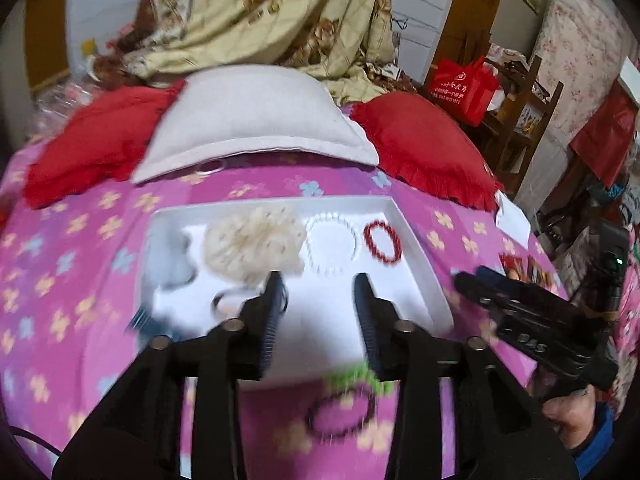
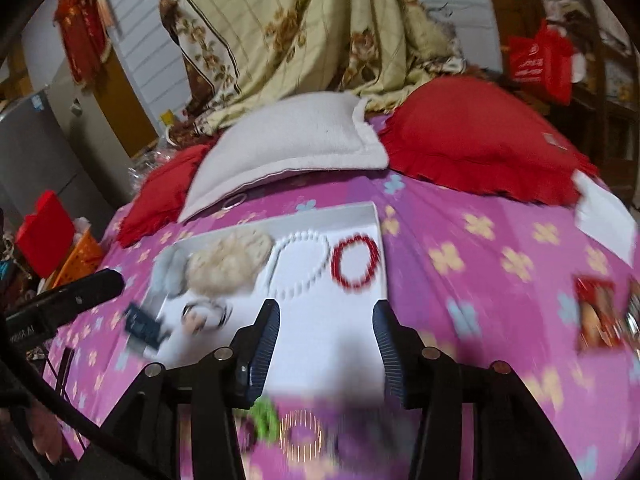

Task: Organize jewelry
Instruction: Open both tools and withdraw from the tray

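A shallow white tray (image 1: pixel 412 236) is seen lying on a bed covered by a magenta sheet with a flower print (image 1: pixel 80 248). Along the tray's far side a row is formed by a grey fluffy scrunchie (image 1: pixel 168 258), a cream fluffy scrunchie (image 1: pixel 252 242), a white bead bracelet (image 1: pixel 331 249) and a red bead bracelet (image 1: pixel 383 241), the red one being nearest the tray's right wall. A silver ring-shaped piece (image 1: pixel 230 300), too blurred to be identified further, is seen nearer the front left of the tray.

On the sheet just in front of the tray, a green scrunchie (image 1: pixel 358 376) and a dark bead bracelet (image 1: pixel 340 414) are found lying close together; in the right wrist view a pale, blurred bracelet (image 2: pixel 301 432) is seen beside the green one.

The left gripper (image 1: pixel 318 280) is held over the tray's front part with its jaws wide apart and nothing between them. The right gripper (image 2: pixel 325 312) is likewise spread wide and empty, above the tray's front edge.

Behind the tray a grey pillow (image 1: pixel 256 120) is flanked by two red cushions (image 1: pixel 424 148).
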Action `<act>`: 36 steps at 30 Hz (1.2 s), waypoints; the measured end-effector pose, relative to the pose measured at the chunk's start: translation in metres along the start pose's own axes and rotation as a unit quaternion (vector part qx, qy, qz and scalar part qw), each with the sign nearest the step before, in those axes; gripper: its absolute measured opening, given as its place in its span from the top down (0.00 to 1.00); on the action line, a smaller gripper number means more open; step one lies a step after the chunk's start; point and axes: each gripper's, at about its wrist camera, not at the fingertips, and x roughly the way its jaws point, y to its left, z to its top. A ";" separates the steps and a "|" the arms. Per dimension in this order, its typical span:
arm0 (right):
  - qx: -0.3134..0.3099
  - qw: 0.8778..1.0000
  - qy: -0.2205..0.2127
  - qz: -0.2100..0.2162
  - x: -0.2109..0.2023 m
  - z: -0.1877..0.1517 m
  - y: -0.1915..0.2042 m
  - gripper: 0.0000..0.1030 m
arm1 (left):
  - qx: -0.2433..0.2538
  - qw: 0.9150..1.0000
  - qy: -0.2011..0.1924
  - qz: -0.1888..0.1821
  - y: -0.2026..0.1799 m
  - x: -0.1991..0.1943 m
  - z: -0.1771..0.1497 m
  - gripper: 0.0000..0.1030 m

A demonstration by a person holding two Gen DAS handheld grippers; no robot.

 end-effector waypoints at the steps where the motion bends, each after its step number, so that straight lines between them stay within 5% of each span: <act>1: 0.000 1.000 -0.005 -0.007 -0.015 -0.017 0.000 0.54 | 0.001 1.000 -0.007 0.007 -0.003 -0.012 -0.014 0.55; 10: 0.057 0.998 0.005 -0.026 -0.066 -0.110 -0.015 0.53 | -0.033 0.999 0.017 0.015 -0.022 -0.054 -0.107 0.52; 18: 0.089 0.995 -0.018 -0.031 -0.098 -0.124 -0.028 0.51 | -0.020 0.999 0.021 0.019 -0.045 -0.068 -0.123 0.52; 36: 0.097 0.995 -0.003 -0.028 -0.087 -0.138 -0.032 0.51 | -0.022 0.999 0.030 0.027 -0.043 -0.062 -0.132 0.52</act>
